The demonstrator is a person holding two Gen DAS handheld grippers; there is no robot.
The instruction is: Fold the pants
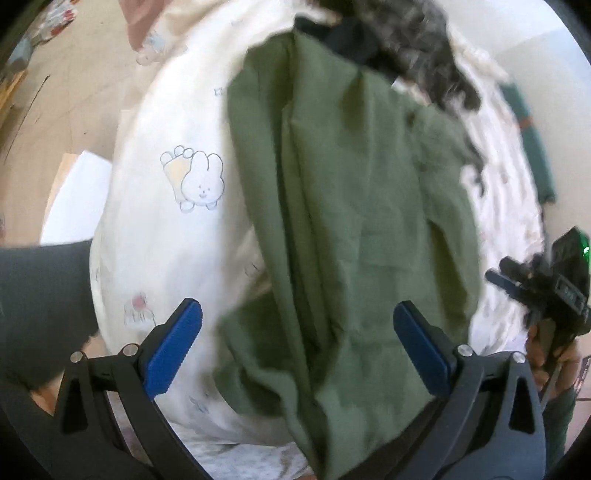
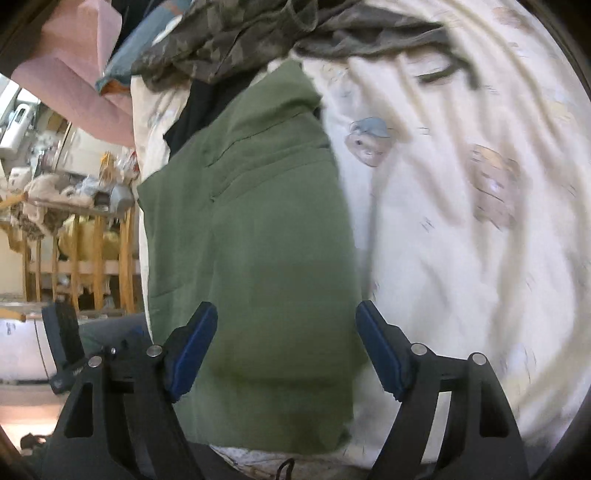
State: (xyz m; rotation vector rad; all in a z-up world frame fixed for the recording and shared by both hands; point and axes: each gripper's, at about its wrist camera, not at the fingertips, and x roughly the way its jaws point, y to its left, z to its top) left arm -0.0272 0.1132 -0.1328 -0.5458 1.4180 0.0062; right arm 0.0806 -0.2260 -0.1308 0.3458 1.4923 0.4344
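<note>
Though blurred in both views, the item reads clearly: green pants (image 1: 332, 221), soft, light, limp cloth, creased lengthwise, lying on a bed's white cartoon-print cover (image 1: 166, 229). They will likely sag and slide, not hold shape; best taken at a hem or folded edge, pinching all layers together.

Left gripper (image 1: 297, 347): jaws wide, nothing between the pads, the pants' rumpled near end below them at 6 o'clock. Right gripper (image 2: 286, 347): jaws wide, not pressing cloth, over the pants' flatter end.

Left view only: the rabbit print (image 1: 201, 181) at 9 o'clock and the other gripper at 3 o'clock. Right view only: a camouflage garment (image 2: 258, 33) at 12 o'clock, wooden furniture (image 2: 92, 236) at 9 o'clock.
</note>
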